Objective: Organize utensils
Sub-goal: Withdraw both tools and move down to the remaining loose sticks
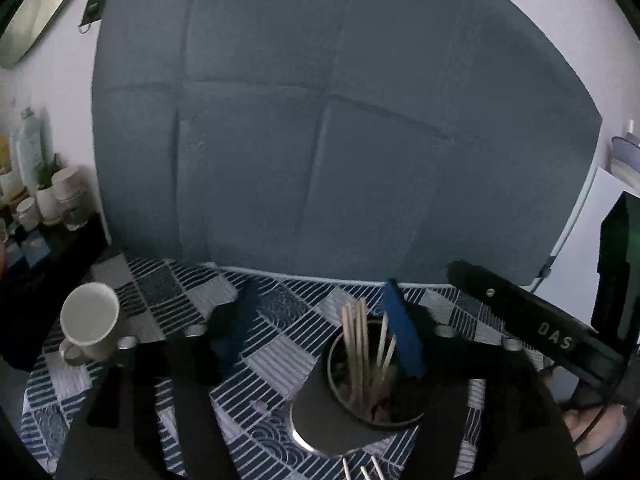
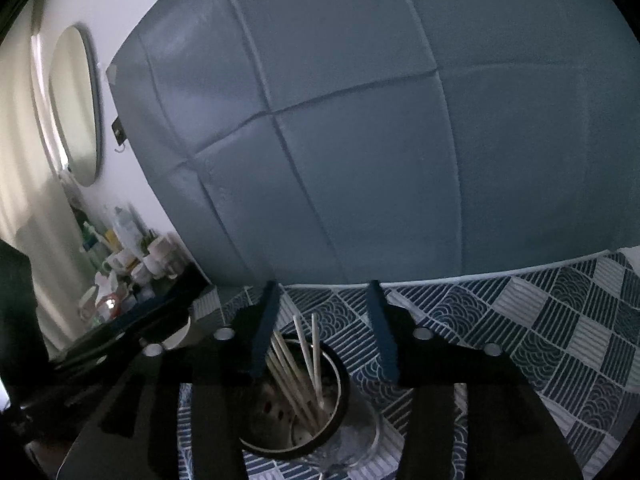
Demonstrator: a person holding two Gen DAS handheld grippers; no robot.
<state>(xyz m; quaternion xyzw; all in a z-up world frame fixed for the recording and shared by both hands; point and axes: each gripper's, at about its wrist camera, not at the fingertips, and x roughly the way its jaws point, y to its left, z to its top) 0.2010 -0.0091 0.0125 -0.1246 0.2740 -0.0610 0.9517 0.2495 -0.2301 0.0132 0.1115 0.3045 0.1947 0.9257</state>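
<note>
A round metal holder (image 1: 340, 408) stands on the patterned cloth with several wooden chopsticks (image 1: 358, 344) upright in it. My left gripper (image 1: 320, 312) hovers over it, open, its blue pads (image 1: 402, 332) wide apart and clear of the sticks. In the right wrist view the same holder (image 2: 264, 420) sits below my right gripper (image 2: 324, 312), which is also open. The chopsticks (image 2: 304, 360) rise between its fingers, untouched by either pad (image 2: 264, 328). More stick tips (image 1: 362, 470) show at the bottom edge of the left wrist view.
A white mug (image 1: 90, 320) lies tipped on the cloth at the left. A blue-grey padded panel (image 1: 340, 120) rises close behind the cloth. A dark shelf (image 2: 132, 280) crowded with bottles and jars stands at the left, with a round mirror (image 2: 76, 108) above it.
</note>
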